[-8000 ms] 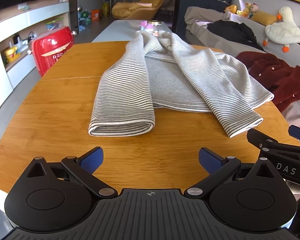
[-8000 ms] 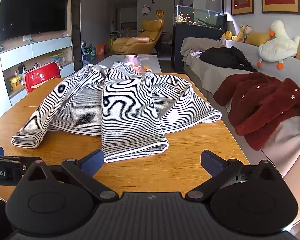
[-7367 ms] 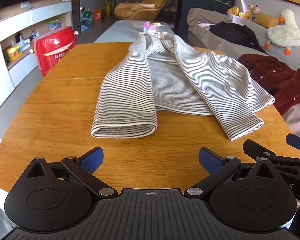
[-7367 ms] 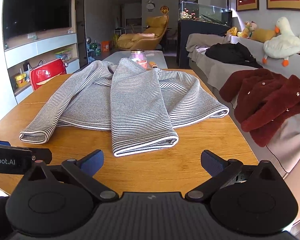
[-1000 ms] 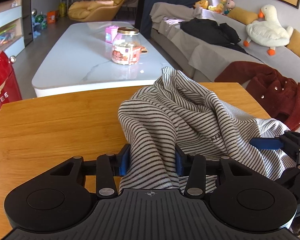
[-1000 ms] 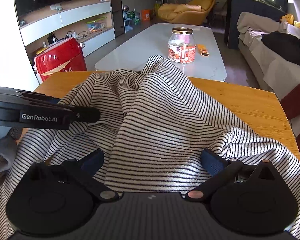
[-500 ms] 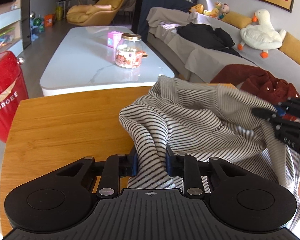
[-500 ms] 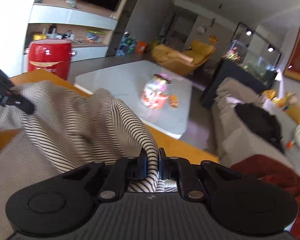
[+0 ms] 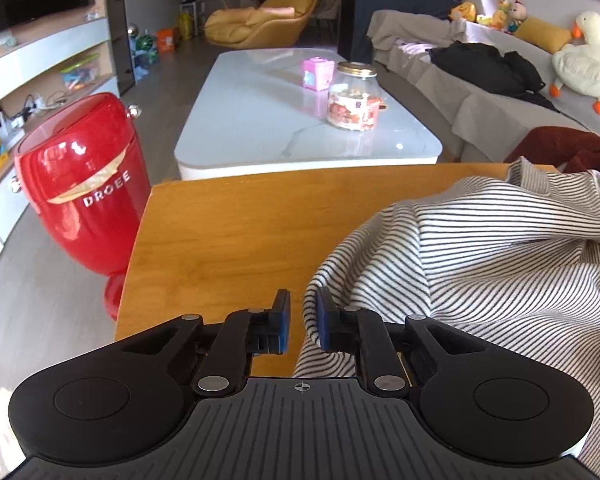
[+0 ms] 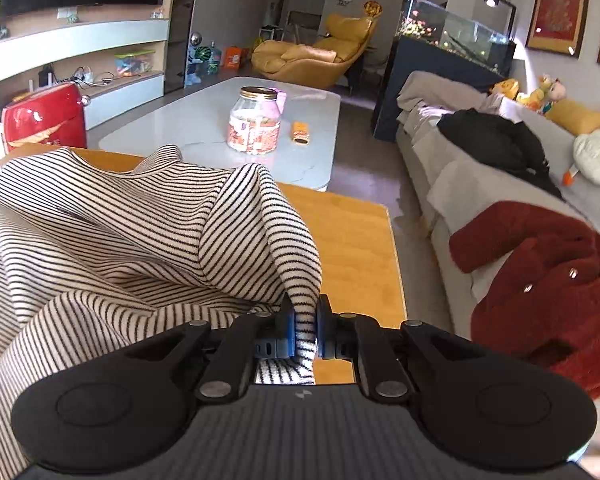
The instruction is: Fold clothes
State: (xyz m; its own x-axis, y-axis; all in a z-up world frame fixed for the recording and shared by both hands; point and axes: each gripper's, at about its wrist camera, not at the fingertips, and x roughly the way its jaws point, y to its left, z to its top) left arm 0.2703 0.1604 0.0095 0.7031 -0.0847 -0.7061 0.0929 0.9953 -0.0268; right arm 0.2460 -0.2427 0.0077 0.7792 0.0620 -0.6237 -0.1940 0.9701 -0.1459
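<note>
I am holding the black-and-white striped knit garment (image 10: pixel 148 240) in the right claw (image 10: pixel 303 332), whose blue pads are pinching a fold of its edge between them. The cloth is rising from that pinch in a peaked ridge, then draping away ahead and to the left of the claw, partly over the orange wooden tabletop (image 10: pixel 352 240).

The left claw (image 9: pixel 302 326) is standing with a narrow gap between its pads. A striped edge is hanging in that gap against the right-hand pad (image 9: pixel 325 322), while the left-hand pad is sitting clear of the cloth, so I am judging this claw as slightly open and not clamping. From here the bulk of the garment (image 9: pixel 480 264) is lying ahead and to the right, bunched in soft humps, and bare tabletop (image 9: pixel 228 240) is stretching ahead and to the left.

The relation that matters: the garment is spanning the space between my two claws, its long run going roughly from one to the other, with each claw at an opposite edge. The right one has the only firm hold. The cloth is rumpled rather than flat, so I cannot tell from this whether a fold is being carried over or a finished one is being let go.
</note>
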